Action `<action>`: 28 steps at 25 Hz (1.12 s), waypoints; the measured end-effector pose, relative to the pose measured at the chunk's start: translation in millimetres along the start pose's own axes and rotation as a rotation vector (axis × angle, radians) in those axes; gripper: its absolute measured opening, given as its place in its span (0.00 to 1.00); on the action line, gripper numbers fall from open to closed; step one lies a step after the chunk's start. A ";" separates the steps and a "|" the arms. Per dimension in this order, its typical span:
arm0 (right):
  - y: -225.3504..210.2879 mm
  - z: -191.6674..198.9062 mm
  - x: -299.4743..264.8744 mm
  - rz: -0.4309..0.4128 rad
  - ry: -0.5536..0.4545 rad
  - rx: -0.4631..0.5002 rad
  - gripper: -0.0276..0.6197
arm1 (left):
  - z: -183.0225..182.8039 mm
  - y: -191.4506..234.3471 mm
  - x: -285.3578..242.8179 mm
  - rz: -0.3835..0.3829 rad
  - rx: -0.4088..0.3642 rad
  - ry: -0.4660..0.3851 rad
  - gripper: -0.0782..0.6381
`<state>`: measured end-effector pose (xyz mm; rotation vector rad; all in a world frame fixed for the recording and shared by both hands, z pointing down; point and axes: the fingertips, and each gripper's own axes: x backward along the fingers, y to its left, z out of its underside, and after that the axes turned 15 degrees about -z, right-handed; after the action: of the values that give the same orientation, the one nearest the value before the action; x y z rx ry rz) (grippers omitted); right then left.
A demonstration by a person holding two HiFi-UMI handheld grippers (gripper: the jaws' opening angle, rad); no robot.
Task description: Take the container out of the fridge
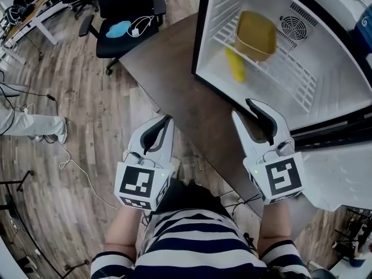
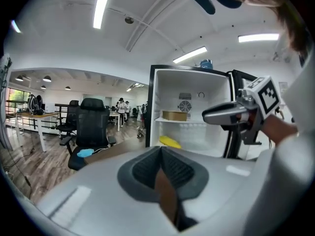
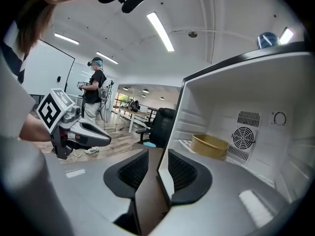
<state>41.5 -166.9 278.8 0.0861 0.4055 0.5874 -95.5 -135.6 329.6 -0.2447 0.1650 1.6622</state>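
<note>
A shallow tan container (image 1: pixel 256 35) sits on the wire shelf inside the open fridge (image 1: pixel 200 39); it also shows in the left gripper view, container (image 2: pixel 174 115), and in the right gripper view, container (image 3: pixel 210 145). Below the shelf lies a yellow banana-like object (image 1: pixel 234 64). My right gripper (image 1: pixel 244 109) hovers just in front of the fridge opening, open, with nothing between its pads. It is well short of the container. My left gripper (image 1: pixel 167 120) is lower left over the table, shut and empty.
The fridge stands on a dark brown table (image 1: pixel 174 80), and its white door (image 1: pixel 343 179) swings out at the lower right. A black office chair (image 1: pixel 125 16) with a blue mask stands beyond the table. A person (image 3: pixel 93 90) stands far off in the room.
</note>
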 end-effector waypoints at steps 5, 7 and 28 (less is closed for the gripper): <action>-30.4 -5.8 -14.1 0.044 0.009 0.019 0.22 | -9.8 5.1 -32.7 0.042 -0.007 -0.011 0.11; -40.6 -6.1 -19.2 0.055 0.023 0.045 0.23 | -9.3 5.4 -45.4 0.058 -0.009 -0.008 0.11; -164.2 1.4 -97.4 0.193 0.214 0.227 0.26 | 12.2 -0.7 -185.6 0.218 0.071 0.082 0.11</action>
<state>54.0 -357.3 282.3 0.2836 0.6762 0.7427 -78.2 -311.0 389.1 -0.2475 0.3215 1.8599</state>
